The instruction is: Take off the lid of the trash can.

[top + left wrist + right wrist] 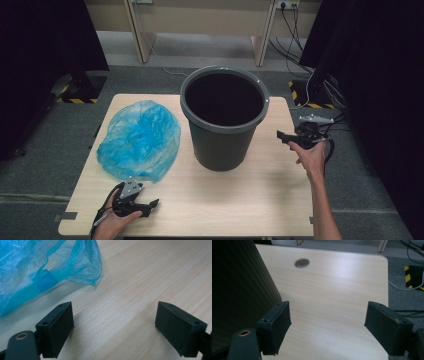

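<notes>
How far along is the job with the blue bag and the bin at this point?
Barely started, by the look of it. Nothing looks done: the blue plastic bag lies crumpled on the table, apart from the grey bin, which stands unlined. In hand: nothing; the left gripper rests open near the bag, the right gripper is open beside the bin. Left: probably grasping the bag and fitting it.

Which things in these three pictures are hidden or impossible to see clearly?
- High view: the bottom of the grey bin is too dark to see whether anything lies inside.
- High view: the table behind the bin is hidden by it.
- Left gripper view: the blue plastic bag is cut off by the frame's edges.
- Right gripper view: the bin's rim is cut off at the top.
</notes>
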The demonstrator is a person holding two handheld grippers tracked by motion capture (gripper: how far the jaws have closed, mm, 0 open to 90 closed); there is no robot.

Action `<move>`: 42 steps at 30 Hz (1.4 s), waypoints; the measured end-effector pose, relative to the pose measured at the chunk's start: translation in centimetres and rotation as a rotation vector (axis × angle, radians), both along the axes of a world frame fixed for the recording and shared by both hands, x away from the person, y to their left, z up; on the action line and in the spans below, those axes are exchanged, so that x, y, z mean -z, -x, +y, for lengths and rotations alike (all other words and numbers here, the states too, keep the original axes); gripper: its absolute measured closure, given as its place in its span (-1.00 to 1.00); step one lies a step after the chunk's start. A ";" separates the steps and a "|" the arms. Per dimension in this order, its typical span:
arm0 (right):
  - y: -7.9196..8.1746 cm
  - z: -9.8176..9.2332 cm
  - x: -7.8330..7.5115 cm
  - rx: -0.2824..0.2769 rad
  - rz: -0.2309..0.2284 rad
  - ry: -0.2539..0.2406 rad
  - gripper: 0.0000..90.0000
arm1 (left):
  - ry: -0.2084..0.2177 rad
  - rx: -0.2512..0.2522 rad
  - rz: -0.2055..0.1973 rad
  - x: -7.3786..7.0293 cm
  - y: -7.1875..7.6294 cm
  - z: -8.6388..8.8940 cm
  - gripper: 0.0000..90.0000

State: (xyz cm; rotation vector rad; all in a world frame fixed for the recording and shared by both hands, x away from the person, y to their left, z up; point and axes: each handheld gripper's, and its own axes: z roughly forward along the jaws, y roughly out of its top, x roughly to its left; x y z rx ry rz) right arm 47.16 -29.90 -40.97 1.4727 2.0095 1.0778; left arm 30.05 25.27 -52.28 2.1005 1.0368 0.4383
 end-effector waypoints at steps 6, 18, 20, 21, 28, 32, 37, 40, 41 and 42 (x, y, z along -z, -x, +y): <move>-2.3 1.0 -4.1 -0.025 -0.028 -0.027 -0.52 | 0.000 0.000 0.000 0.0 0.0 0.0 -0.68; -5.3 3.3 -10.5 -0.026 -0.079 -0.024 -0.53 | 0.001 0.001 -0.001 0.0 0.0 0.0 -0.68; -5.4 3.5 -11.5 -0.026 -0.092 -0.036 -0.53 | 0.001 0.001 -0.001 0.0 0.0 0.0 -0.68; -5.5 3.7 -11.9 -0.031 -0.100 -0.045 -0.53 | 0.001 0.001 -0.001 0.0 0.0 0.0 -0.68; -5.4 5.3 -15.1 -0.067 -0.147 -0.054 -0.53 | 0.001 0.001 -0.001 0.0 0.0 0.0 -0.68; -5.4 6.7 -16.4 -0.098 -0.161 -0.056 -0.53 | 0.001 0.001 -0.001 0.0 0.0 0.0 -0.68; -5.8 8.5 -16.4 -0.134 -0.131 -0.018 -0.50 | 0.001 0.001 -0.001 0.0 0.0 0.1 -0.68; -6.1 9.2 -16.0 -0.141 -0.107 0.012 -0.42 | 0.001 0.001 0.000 0.0 0.0 0.1 -0.68; -6.3 9.4 -16.0 -0.140 -0.098 0.020 -0.41 | 0.001 0.001 0.000 0.0 0.0 0.1 -0.68; -6.3 9.5 -15.9 -0.140 -0.093 0.022 -0.40 | 0.002 0.001 0.000 0.0 0.0 0.1 -0.68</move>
